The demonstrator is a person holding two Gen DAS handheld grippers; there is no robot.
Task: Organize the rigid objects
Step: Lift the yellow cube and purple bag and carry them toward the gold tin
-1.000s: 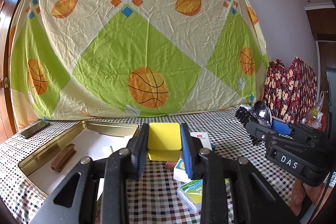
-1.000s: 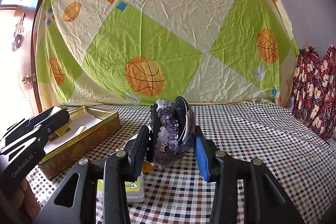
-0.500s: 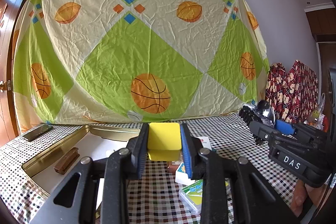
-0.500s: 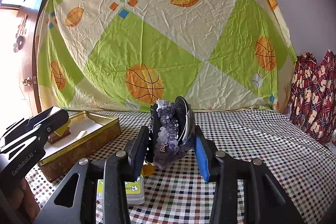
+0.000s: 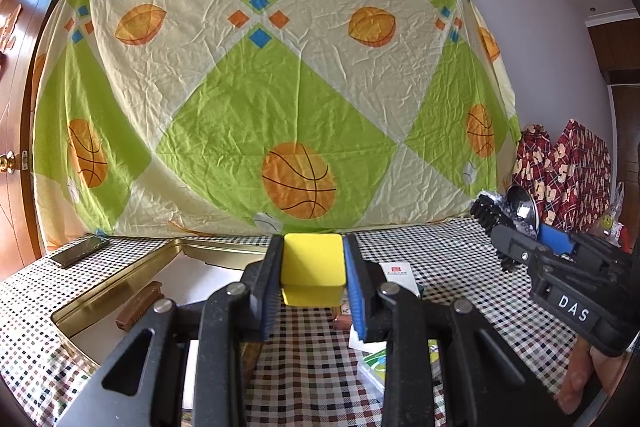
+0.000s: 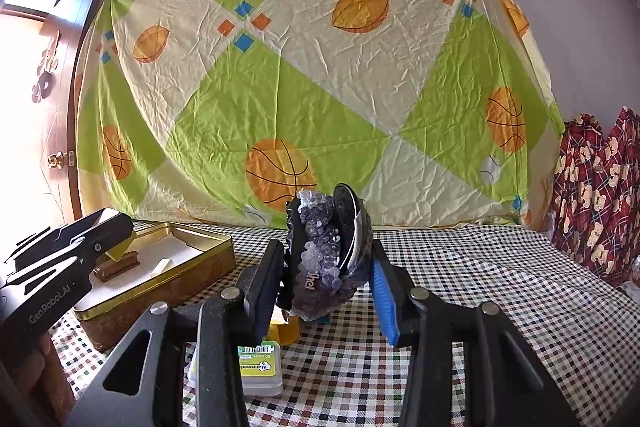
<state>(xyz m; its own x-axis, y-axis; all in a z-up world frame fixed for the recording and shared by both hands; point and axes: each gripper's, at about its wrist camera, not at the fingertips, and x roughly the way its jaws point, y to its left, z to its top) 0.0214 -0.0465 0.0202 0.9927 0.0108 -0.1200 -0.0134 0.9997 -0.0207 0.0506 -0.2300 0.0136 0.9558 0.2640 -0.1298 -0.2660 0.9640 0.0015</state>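
Yellow block (image 5: 312, 259) sits clamped in the left gripper (image 5: 312, 281), purple geode (image 6: 326, 255) in the right gripper (image 6: 325, 285); both seem mid-carry; next, lowering each into the gold tin (image 5: 116, 287)

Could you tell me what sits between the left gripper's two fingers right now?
A yellow block, clamped in the left gripper; the left wrist view shows it.
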